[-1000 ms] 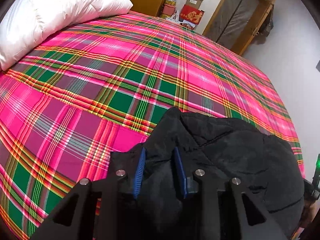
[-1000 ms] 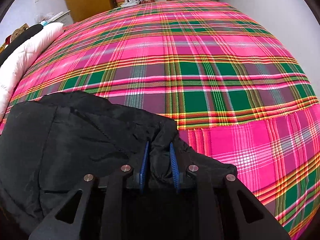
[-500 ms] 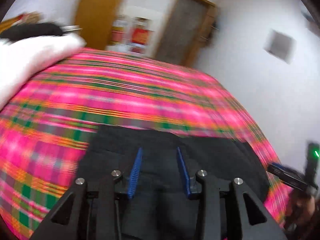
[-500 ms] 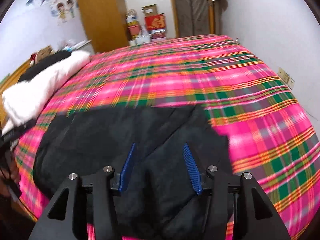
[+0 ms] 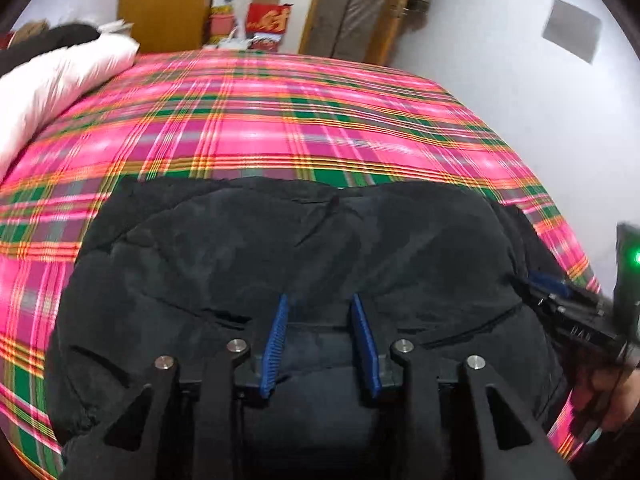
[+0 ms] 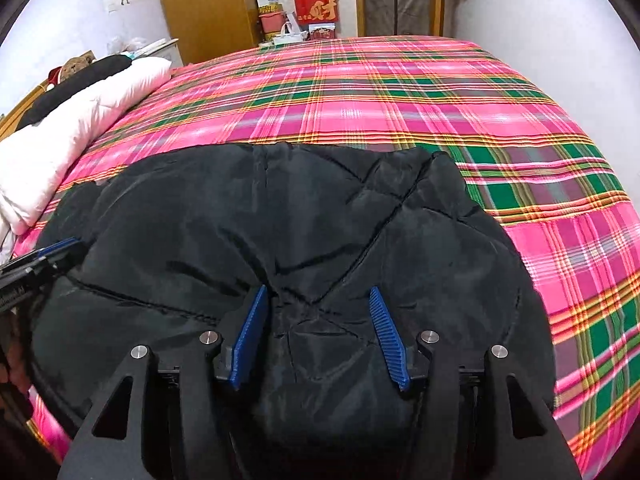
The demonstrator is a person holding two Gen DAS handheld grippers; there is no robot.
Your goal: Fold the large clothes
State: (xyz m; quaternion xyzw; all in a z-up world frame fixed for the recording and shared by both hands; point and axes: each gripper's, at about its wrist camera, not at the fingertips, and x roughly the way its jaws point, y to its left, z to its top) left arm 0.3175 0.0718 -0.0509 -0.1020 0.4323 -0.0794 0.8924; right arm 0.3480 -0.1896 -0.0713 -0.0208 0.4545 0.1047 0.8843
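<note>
A black padded jacket point(image 5: 280, 240) lies spread on the pink plaid bedspread point(image 5: 320, 120), with its near edge under both grippers. My left gripper point(image 5: 319, 298) is over the jacket's near left part. Its jaws are closing, and a fold of the black fabric fills the gap between the blue pads. My right gripper point(image 6: 318, 289) is over the near right part of the jacket point(image 6: 240, 220). Its jaws are opening: creased fabric bulges between the pads, but they do not pinch it. Each gripper also shows at the edge of the other's view: right gripper point(image 5: 560, 292), left gripper point(image 6: 48, 254).
A white duvet point(image 6: 80, 128) with a dark garment on it lies along the bed's left side. Behind the bed are a wooden wardrobe point(image 6: 208, 4), boxes and bags point(image 6: 312, 8) and a door. A white wall runs along the right. A hand point(image 5: 616, 400) holds the right gripper.
Both grippers have drawn back, so more of the jacket shows ahead of them. The right jaws have spread off the fold they pinched. The left jaws widened a little, then narrowed again.
</note>
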